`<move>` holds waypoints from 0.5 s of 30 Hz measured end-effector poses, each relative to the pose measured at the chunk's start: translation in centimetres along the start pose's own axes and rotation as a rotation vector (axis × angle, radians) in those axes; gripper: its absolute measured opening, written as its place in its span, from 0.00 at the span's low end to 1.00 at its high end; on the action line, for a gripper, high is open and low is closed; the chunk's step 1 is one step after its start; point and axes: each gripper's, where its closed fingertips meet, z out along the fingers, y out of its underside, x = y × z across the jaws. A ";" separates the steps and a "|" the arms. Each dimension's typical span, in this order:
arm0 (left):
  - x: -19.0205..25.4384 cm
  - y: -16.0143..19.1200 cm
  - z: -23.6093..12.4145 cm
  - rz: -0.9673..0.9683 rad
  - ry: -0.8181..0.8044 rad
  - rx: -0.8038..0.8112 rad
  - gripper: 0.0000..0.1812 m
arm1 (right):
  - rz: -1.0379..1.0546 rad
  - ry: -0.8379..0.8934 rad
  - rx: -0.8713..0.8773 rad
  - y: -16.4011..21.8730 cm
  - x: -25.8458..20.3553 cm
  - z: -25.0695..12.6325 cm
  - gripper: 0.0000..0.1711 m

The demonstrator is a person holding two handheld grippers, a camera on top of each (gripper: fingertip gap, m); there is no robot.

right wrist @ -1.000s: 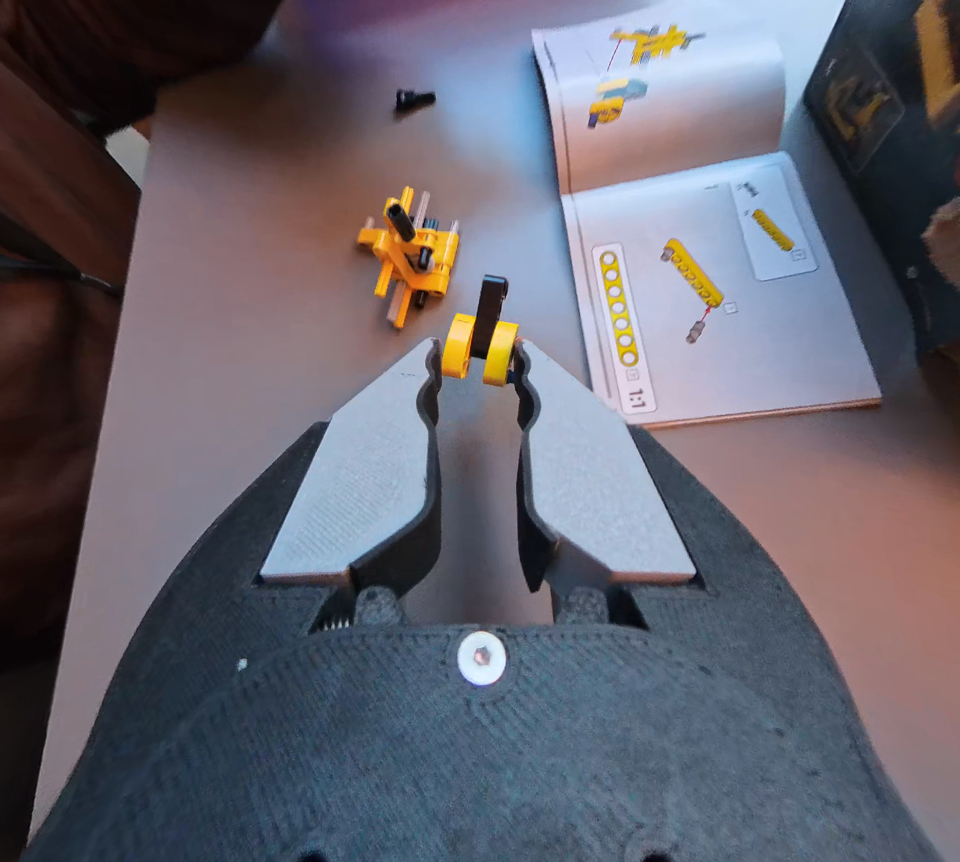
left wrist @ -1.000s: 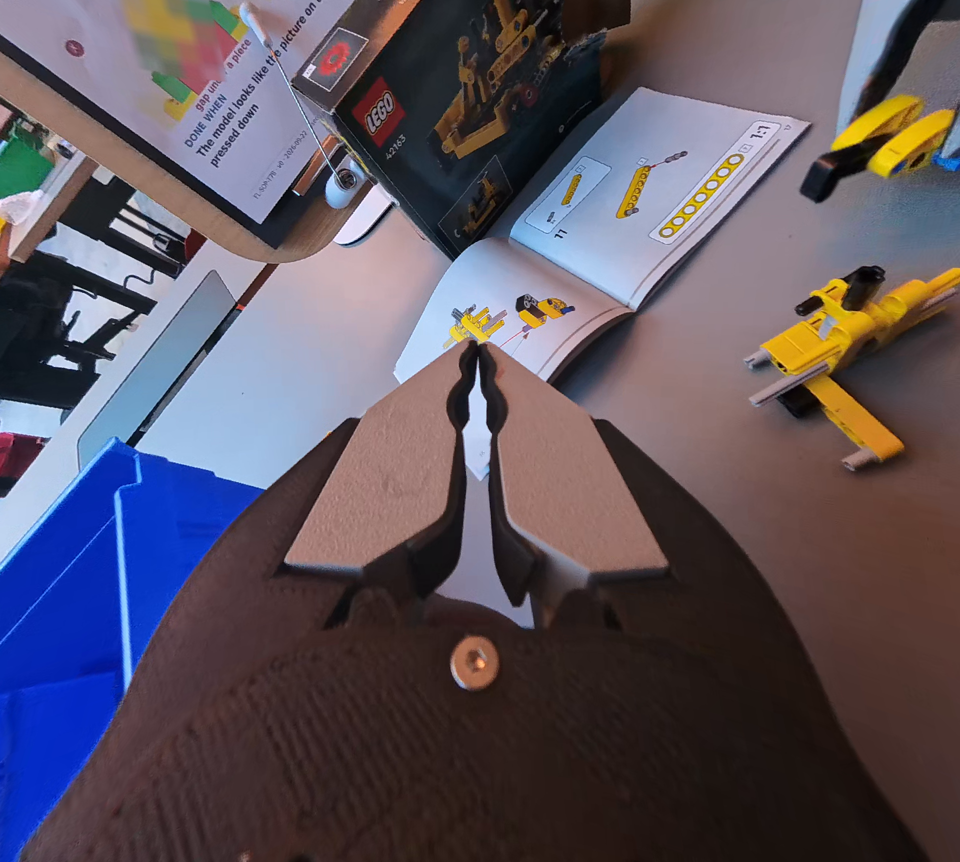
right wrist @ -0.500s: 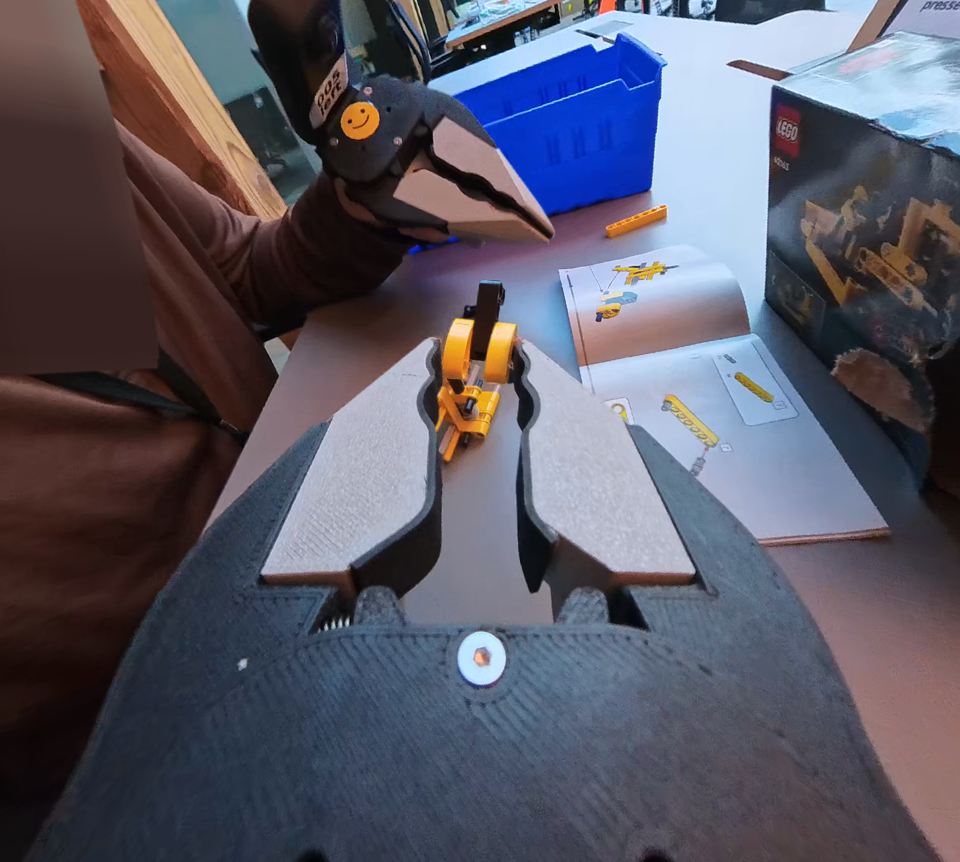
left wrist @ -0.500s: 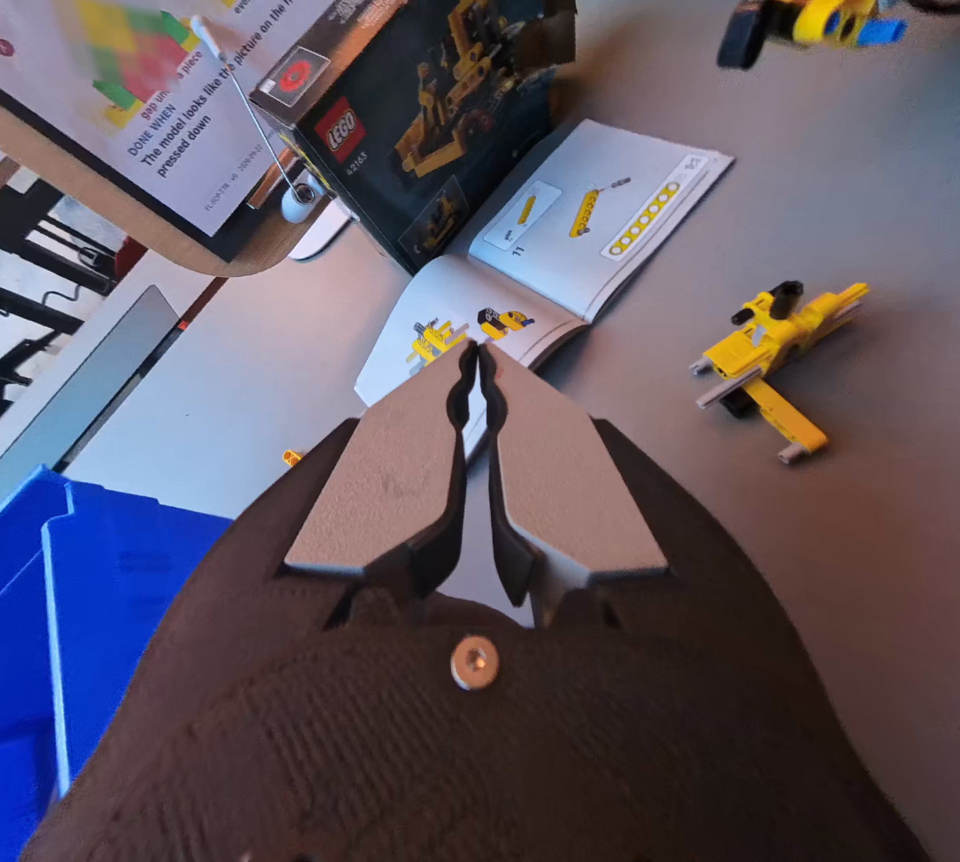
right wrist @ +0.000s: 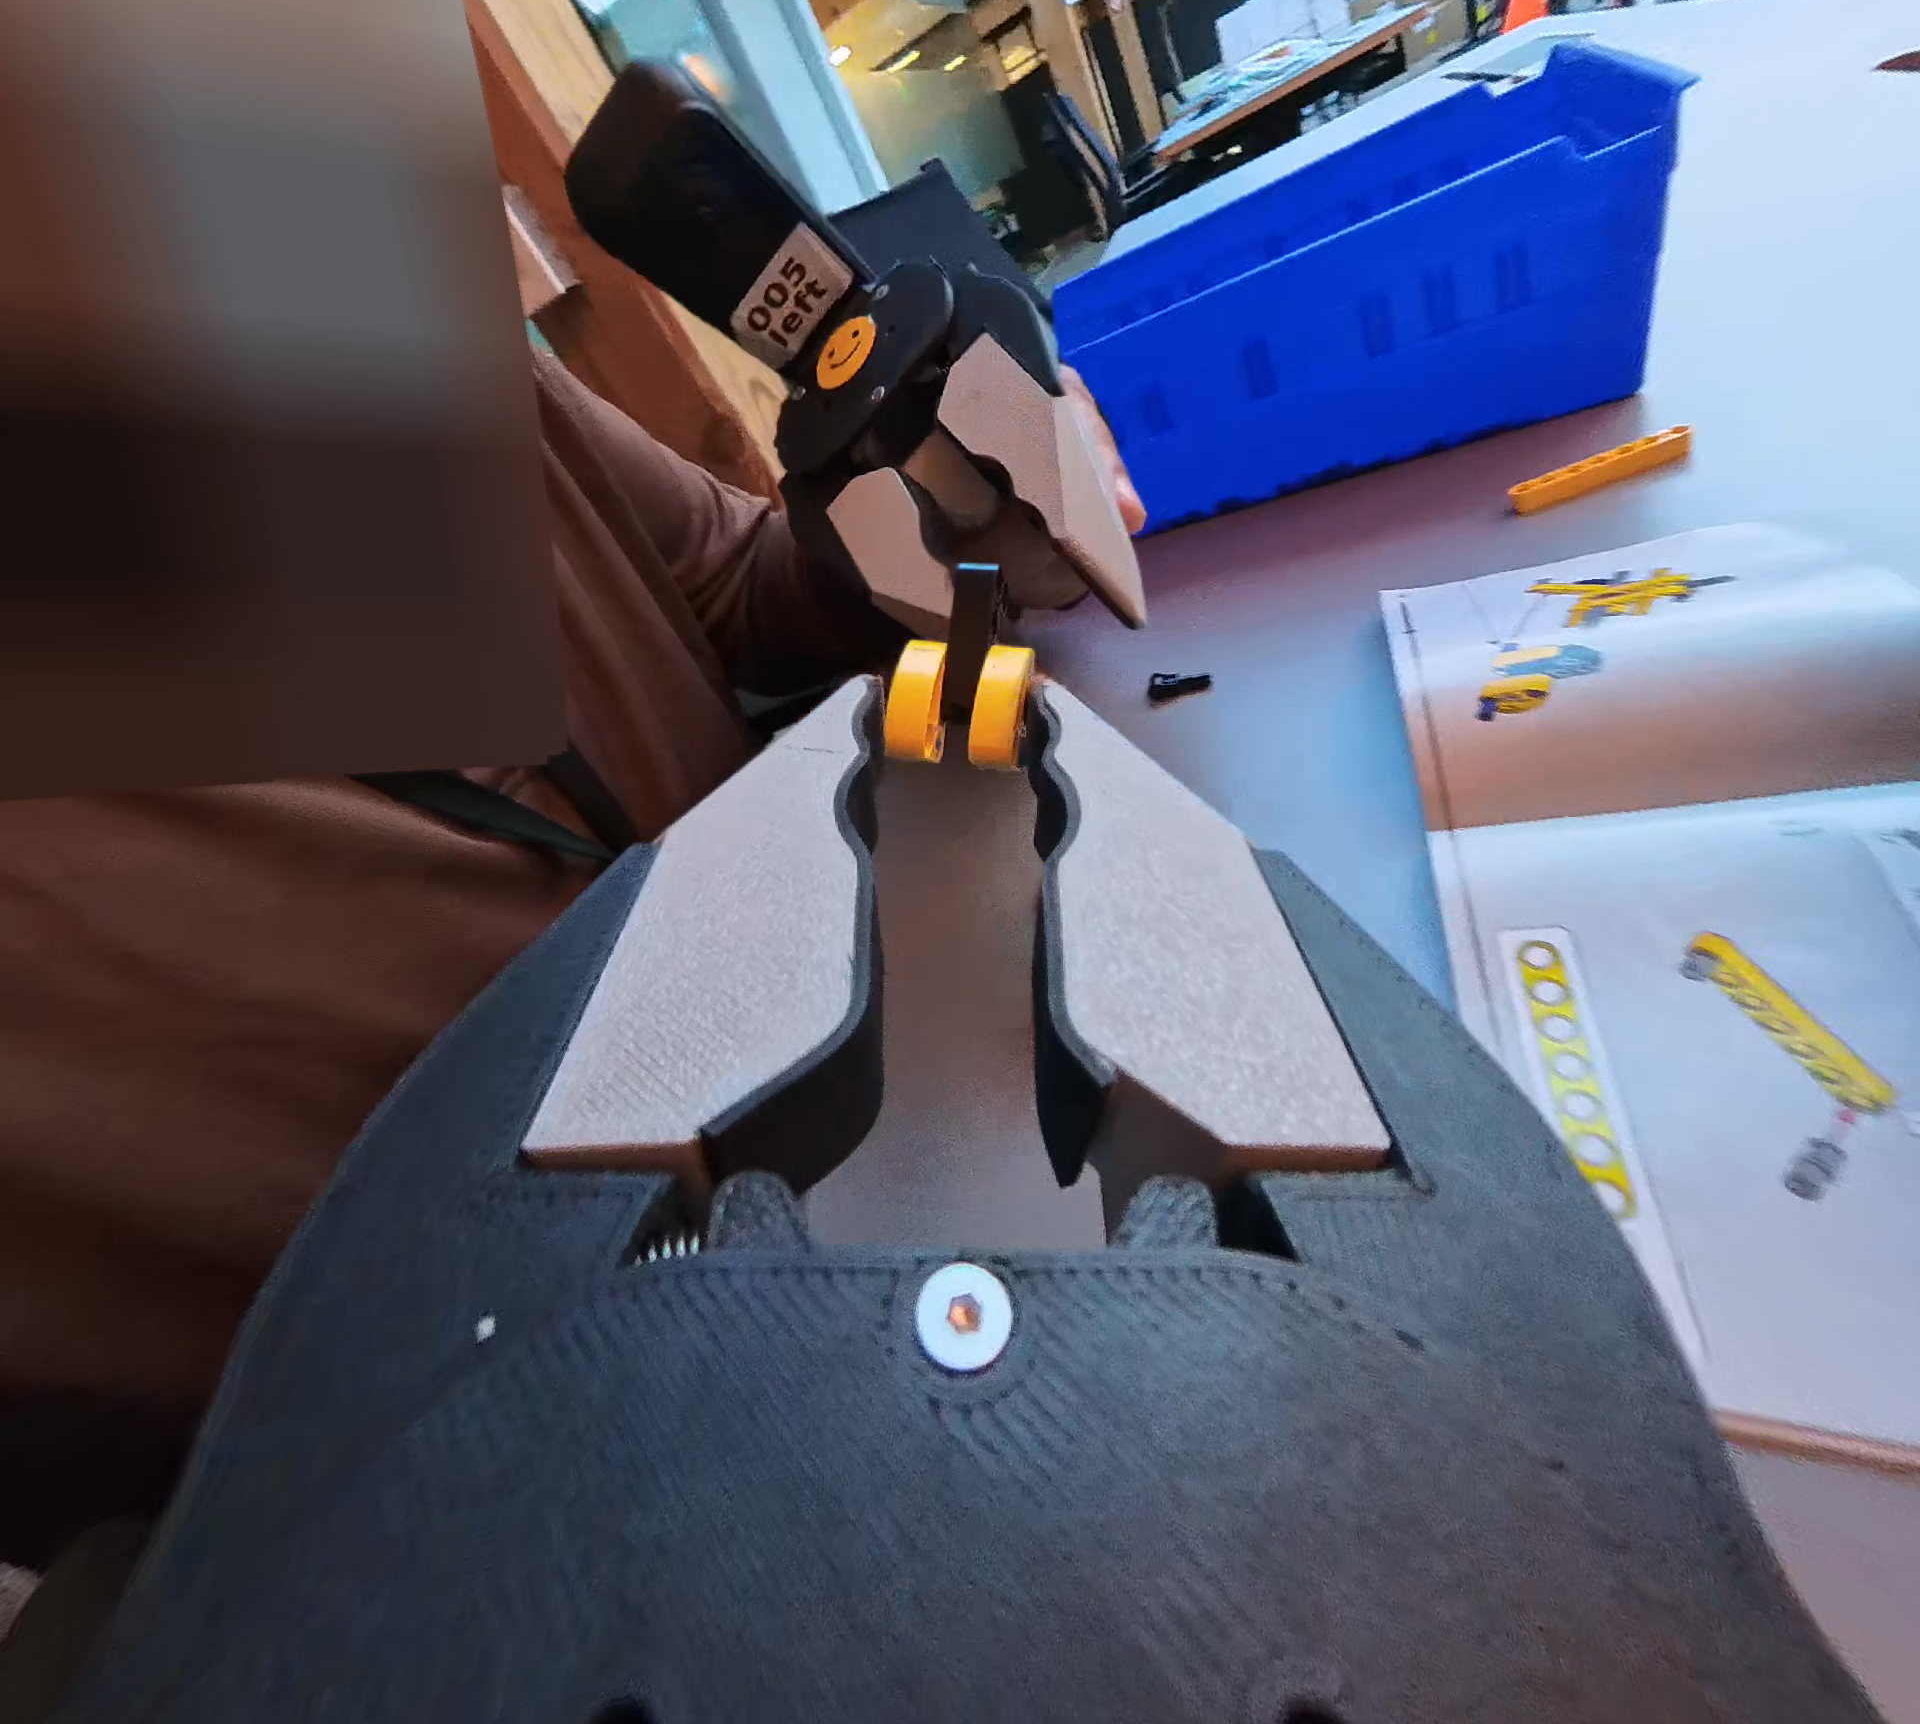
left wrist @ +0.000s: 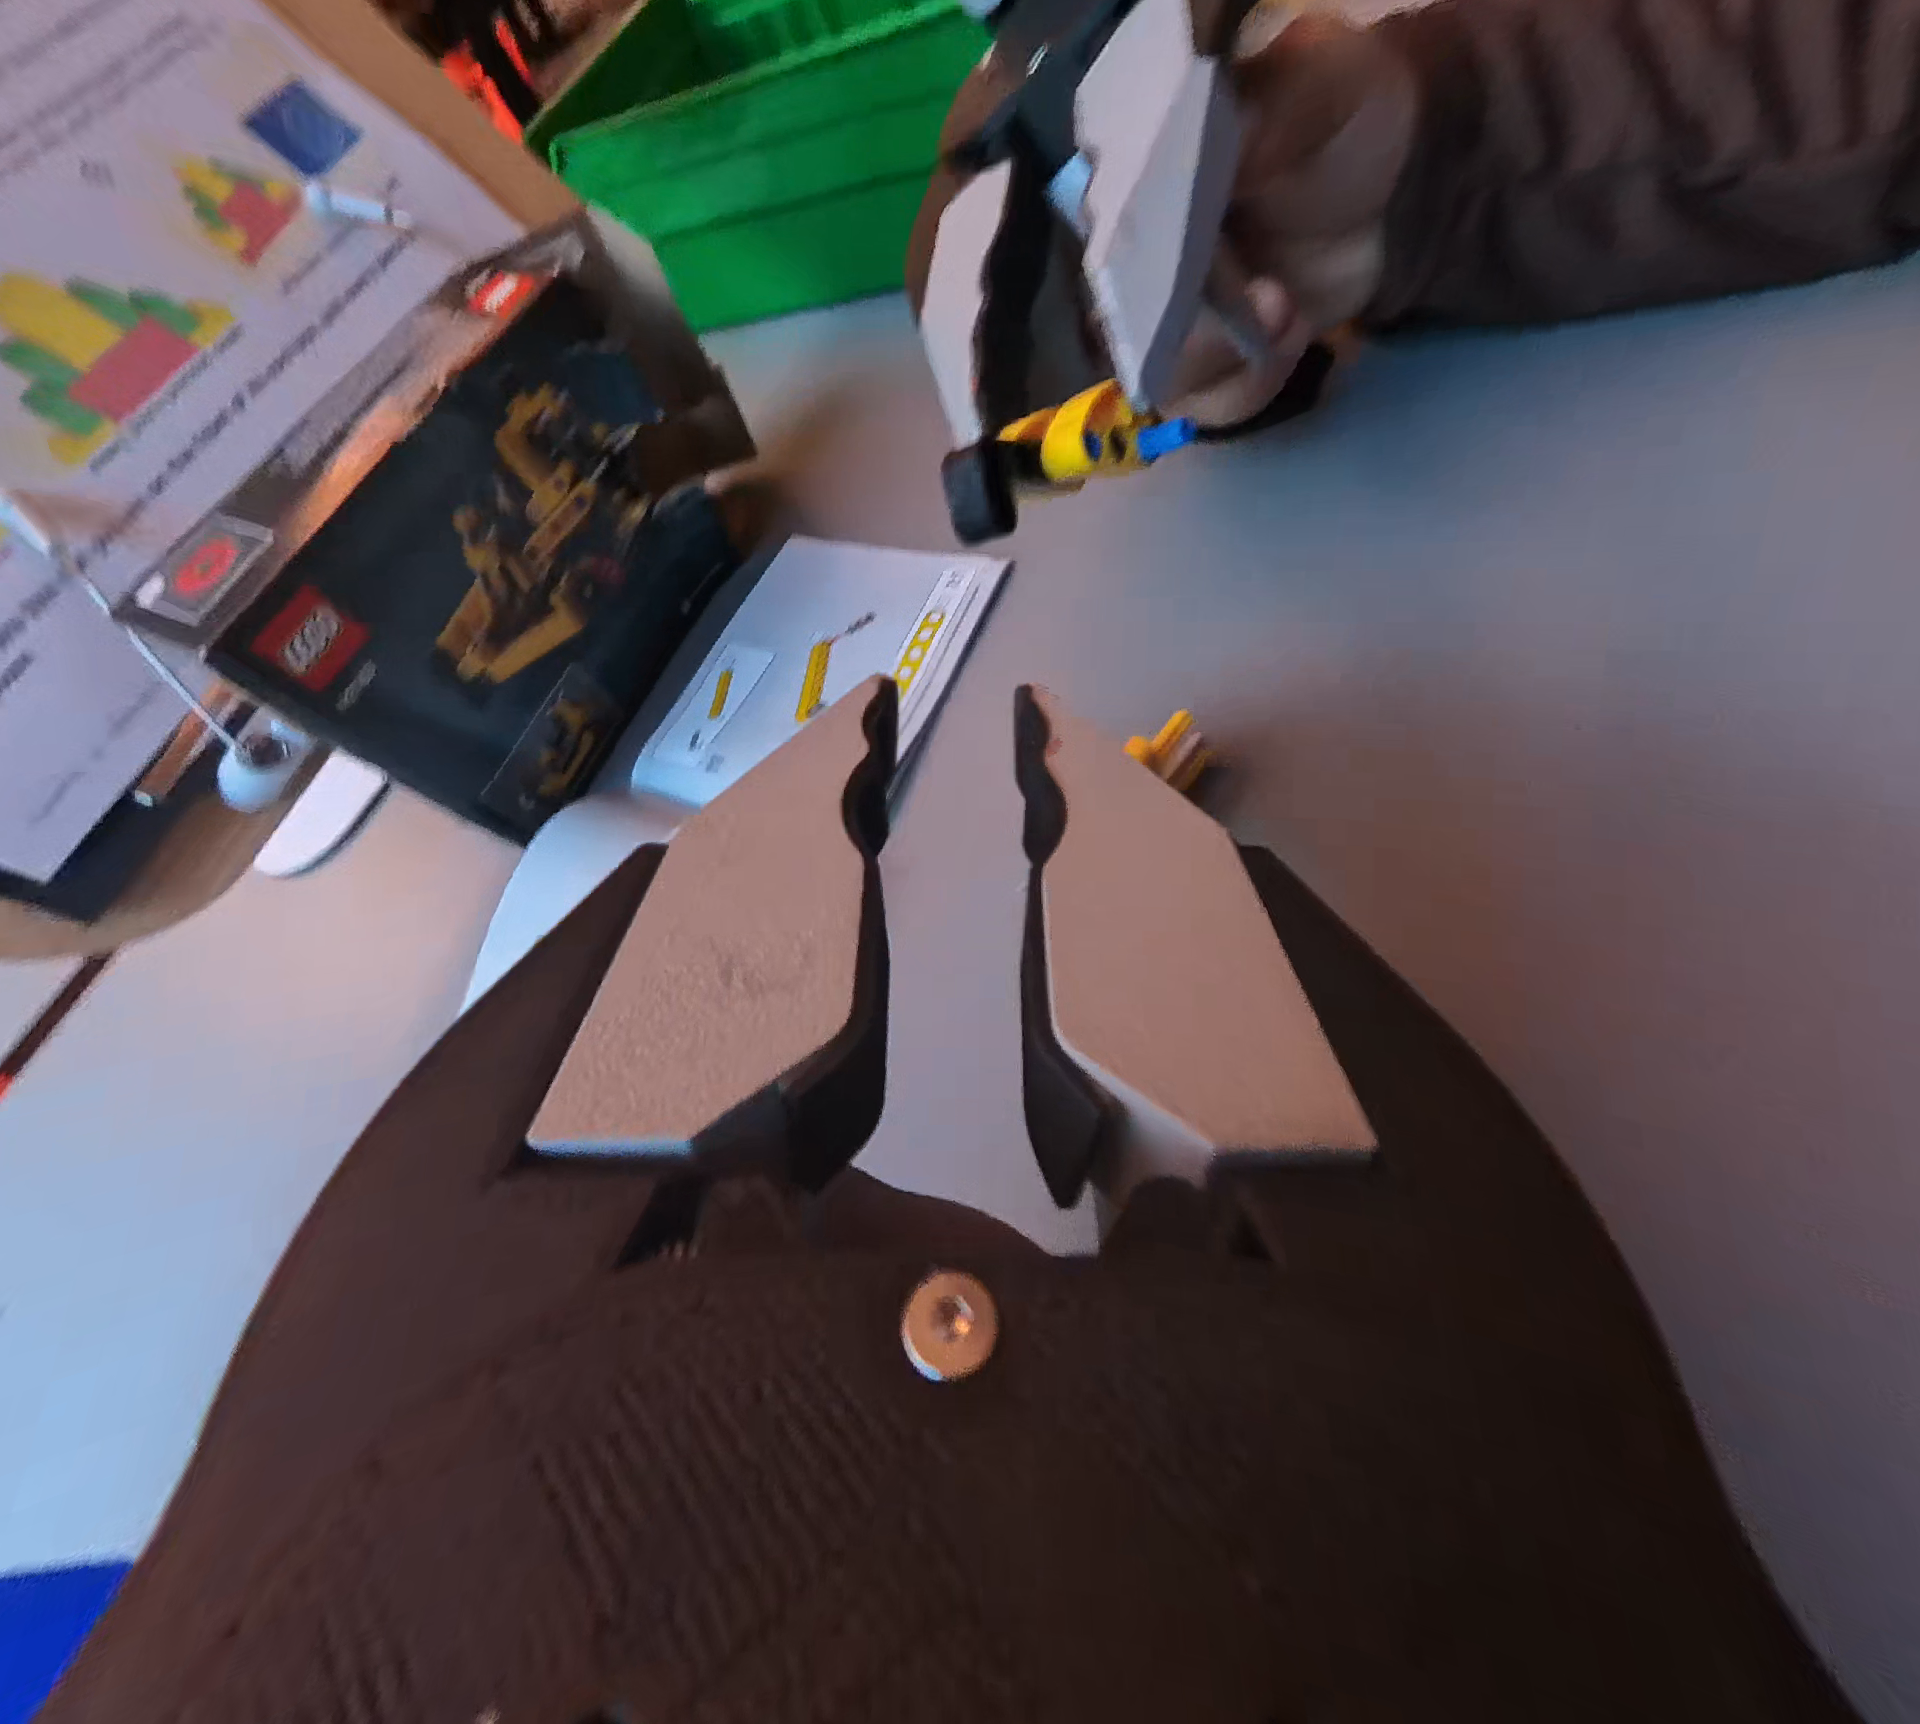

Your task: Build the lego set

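My right gripper (right wrist: pixel 956 708) is shut on a small sub-assembly (right wrist: pixel 961 698): two yellow rounded pieces with a black beam standing up between them. It holds this above the table. The left wrist view shows the same sub-assembly (left wrist: pixel 1070 443) with a blue pin at one end, hanging from the right gripper (left wrist: pixel 1049 417). My left gripper (left wrist: pixel 954 718) is open and empty, facing the right one at close range. The yellow partly built model (left wrist: pixel 1169 744) lies on the table, mostly hidden behind my left gripper's right finger. The open instruction booklet (right wrist: pixel 1662 843) lies flat.
The dark set box (left wrist: pixel 468 552) stands by the booklet (left wrist: pixel 821 666), with a green bin (left wrist: pixel 769 157) behind it. A blue bin (right wrist: pixel 1371 303), a loose yellow beam (right wrist: pixel 1600 469) and a black pin (right wrist: pixel 1179 685) are on the table. A poster board (left wrist: pixel 125 272) stands at left. The left gripper's tips are roughly 5 centimeters from the right gripper's.
My left gripper has opened and swung up towards the right gripper. The right gripper lifted the sub-assembly and brought it closer to the left gripper.
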 end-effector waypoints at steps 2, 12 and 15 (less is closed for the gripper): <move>0.3 -0.8 -0.1 0.048 -0.012 0.048 0.13 | 0.016 -0.038 -0.012 0.3 -0.5 0.6 0.14; 2.2 -2.2 -1.2 0.202 0.050 0.180 0.14 | 0.121 -0.116 -0.079 1.8 -0.9 1.6 0.14; 2.7 -2.4 -1.4 0.228 0.065 0.199 0.07 | 0.132 -0.138 -0.087 2.0 -1.2 1.6 0.14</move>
